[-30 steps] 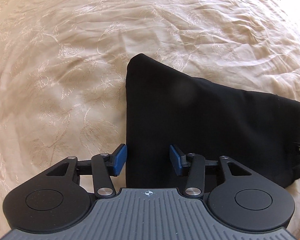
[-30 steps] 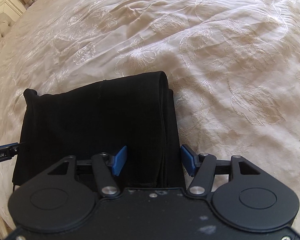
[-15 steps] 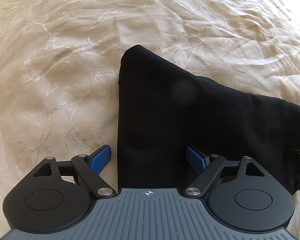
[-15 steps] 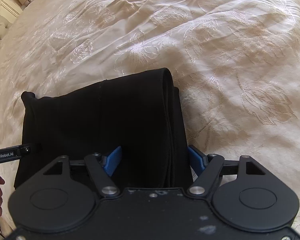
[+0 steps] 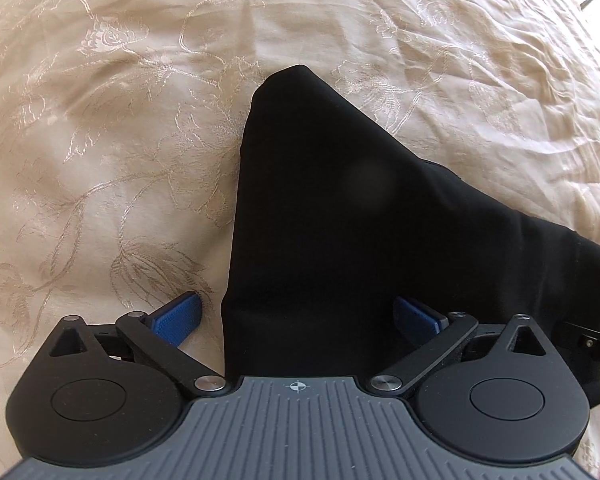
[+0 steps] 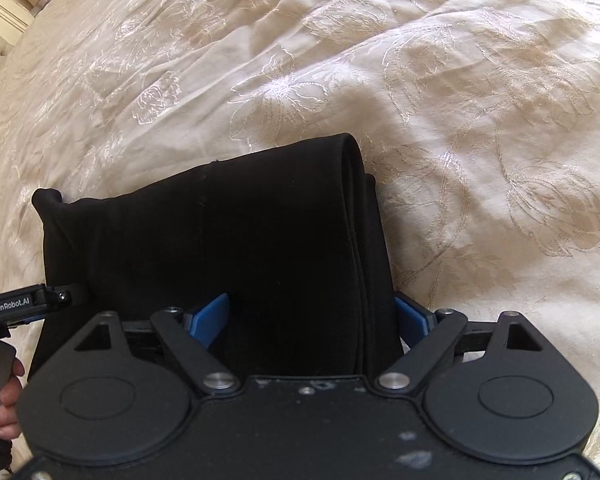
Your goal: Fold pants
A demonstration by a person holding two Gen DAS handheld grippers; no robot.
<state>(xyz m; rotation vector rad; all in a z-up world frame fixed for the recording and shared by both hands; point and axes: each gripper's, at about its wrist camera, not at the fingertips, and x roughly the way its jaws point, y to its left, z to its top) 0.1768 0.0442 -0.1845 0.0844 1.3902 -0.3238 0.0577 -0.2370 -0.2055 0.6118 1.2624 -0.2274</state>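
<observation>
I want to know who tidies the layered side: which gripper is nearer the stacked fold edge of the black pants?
Right. The right gripper straddles the stacked fold edge, jaws just opened. The left gripper straddles the opposite side of the black pants.

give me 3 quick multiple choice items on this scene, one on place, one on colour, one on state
1. Where do the pants lie?
A on a bedspread
B on a chair
C on a bare floor

2. What colour are the pants?
A white
B black
C red

3. How is the right claw?
A shut on a pillow
B open
C out of view

Answers:
1 A, cream embroidered bedspread surrounds them.
2 B, the cloth is black in both views.
3 B, its blue pads stand wide apart, having just been opening, with the pants' edge between them ungripped.
</observation>
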